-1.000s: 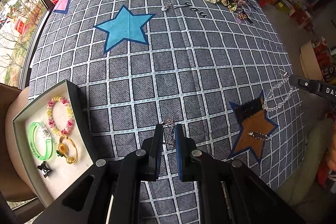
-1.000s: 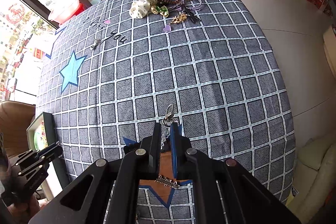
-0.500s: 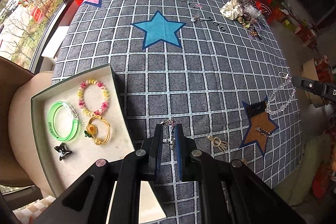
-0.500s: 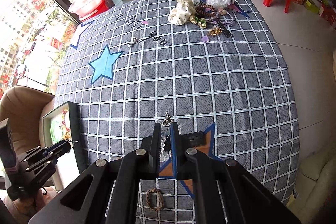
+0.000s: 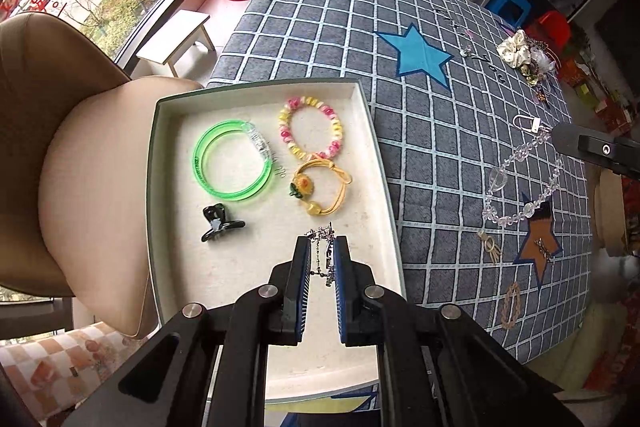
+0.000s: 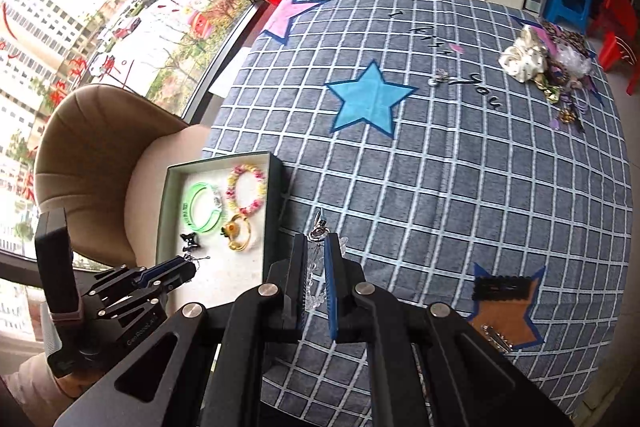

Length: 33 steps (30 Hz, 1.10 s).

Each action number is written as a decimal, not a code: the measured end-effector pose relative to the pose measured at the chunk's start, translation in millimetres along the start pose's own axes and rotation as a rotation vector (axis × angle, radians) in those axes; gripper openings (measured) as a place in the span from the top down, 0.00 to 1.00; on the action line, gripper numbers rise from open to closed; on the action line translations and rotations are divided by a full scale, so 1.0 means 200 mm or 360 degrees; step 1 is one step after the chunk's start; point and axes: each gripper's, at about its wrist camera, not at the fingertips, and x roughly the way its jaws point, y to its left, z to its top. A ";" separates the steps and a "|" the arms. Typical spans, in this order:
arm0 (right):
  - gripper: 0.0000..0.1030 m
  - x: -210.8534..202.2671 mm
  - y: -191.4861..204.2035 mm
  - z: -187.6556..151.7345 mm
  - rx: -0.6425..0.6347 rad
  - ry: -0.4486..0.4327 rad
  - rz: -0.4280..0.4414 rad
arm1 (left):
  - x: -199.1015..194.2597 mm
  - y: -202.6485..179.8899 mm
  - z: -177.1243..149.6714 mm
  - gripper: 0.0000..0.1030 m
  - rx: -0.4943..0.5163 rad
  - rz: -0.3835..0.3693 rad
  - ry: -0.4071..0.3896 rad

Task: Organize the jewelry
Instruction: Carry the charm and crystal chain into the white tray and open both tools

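My left gripper (image 5: 321, 241) is shut on a thin silver chain (image 5: 320, 251) and hangs over the white-lined open box (image 5: 372, 131). The box holds a green bangle (image 5: 232, 163), a pink and yellow bead bracelet (image 5: 312, 127), a yellow flower bracelet (image 5: 320, 187) and a black claw clip (image 5: 218, 221). My right gripper (image 6: 316, 241) is shut on a clear crystal bead strand (image 5: 520, 179), held above the checked cloth right of the box (image 6: 276, 187). The left gripper also shows in the right wrist view (image 6: 188, 267).
The table carries a grey checked cloth (image 6: 440, 187) with star patches. A pile of scrunchies and trinkets (image 6: 548, 67) lies at the far right corner. Small hair clips (image 5: 512, 303) lie near the brown star (image 5: 540, 247). A tan chair (image 6: 100, 155) stands beside the box.
My left gripper has carried the silver chain leftward from above the cloth to above the box. My right gripper has moved left toward the box with the crystal strand.
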 end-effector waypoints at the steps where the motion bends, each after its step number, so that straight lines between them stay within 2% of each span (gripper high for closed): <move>1: 0.91 0.03 0.06 0.00 -0.0031 0.0018 0.0022 | 0.01 0.04 -0.02 0.82 -0.0024 0.0006 0.0010; 8: 0.91 0.25 0.39 -0.02 -0.0196 0.0172 0.0165 | 0.08 0.22 -0.13 0.82 -0.0131 0.0038 0.0081; 13: 0.92 0.45 0.50 -0.09 -0.0246 0.0309 0.0227 | 0.18 0.28 -0.17 0.82 -0.0178 0.0056 0.0145; 16: 0.92 0.58 0.51 -0.12 -0.0253 0.0392 0.0215 | 0.25 0.29 -0.17 0.82 -0.0183 0.0069 0.0174; 22: 0.92 0.78 0.44 -0.15 -0.0253 0.0501 0.0086 | 0.35 0.30 -0.15 0.82 -0.0166 0.0115 0.0199; 27: 0.92 0.84 0.37 -0.12 -0.0235 0.0509 0.0010 | 0.40 0.29 -0.10 0.82 -0.0132 0.0151 0.0186; 33: 0.92 0.83 0.31 -0.05 -0.0218 0.0476 -0.0020 | 0.40 0.28 -0.05 0.82 -0.0094 0.0211 0.0143</move>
